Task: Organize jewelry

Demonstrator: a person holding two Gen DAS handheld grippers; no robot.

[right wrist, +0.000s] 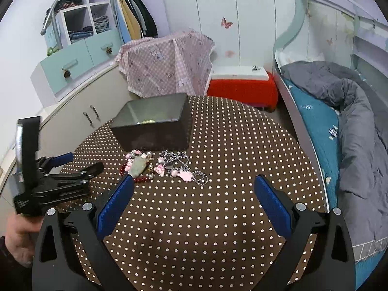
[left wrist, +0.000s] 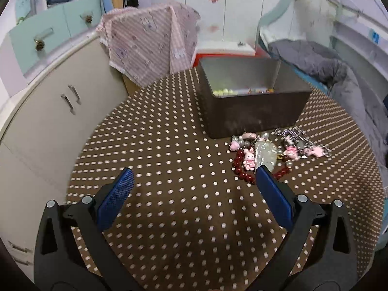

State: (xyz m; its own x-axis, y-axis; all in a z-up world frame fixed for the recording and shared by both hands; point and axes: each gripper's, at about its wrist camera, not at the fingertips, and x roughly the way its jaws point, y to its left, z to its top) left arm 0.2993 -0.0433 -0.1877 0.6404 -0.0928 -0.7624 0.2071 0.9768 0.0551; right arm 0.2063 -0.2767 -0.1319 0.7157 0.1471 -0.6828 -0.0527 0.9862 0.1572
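From the left wrist camera, the left claw (left wrist: 194, 177) is standing wide apart and holding nothing, hovering low over the dotted desk (left wrist: 169, 218). The jewelry pile (left wrist: 274, 152) is lying ahead and to the right of it, just in front of the dark box (left wrist: 252, 111); the right-hand finger tip (left wrist: 263, 172) is overlapping the pile's near edge, though I cannot tell whether it is touching. The pile is spreading as a band running left to right along the box's front wall. A red bead bracelet (left wrist: 238, 167) is curling at its near-left end, a pale jade-like pendant (left wrist: 265, 152) is lying with its long axis pointing roughly away from the camera, and pink charms on a ball chain (left wrist: 300, 145) are trailing to the right. Some beads (left wrist: 223, 92) are already sitting inside the box.

From the right wrist camera, the right claw (right wrist: 194, 185) is likewise spread wide and carrying nothing. Here the pile (right wrist: 165, 167) is lying ahead and to the left, its near edge close to the left finger tip (right wrist: 127, 181), while the chain end (right wrist: 201, 179) is falling almost on the centre line. The left gripper body (right wrist: 60, 181) is showing at the left, its fingers aimed toward the pile's bracelet end.

Both claws are looking about equally near; the left is lying closer to the bracelet and pendant, the right to the chain. The next grasp would probably need closing across the band's short width.
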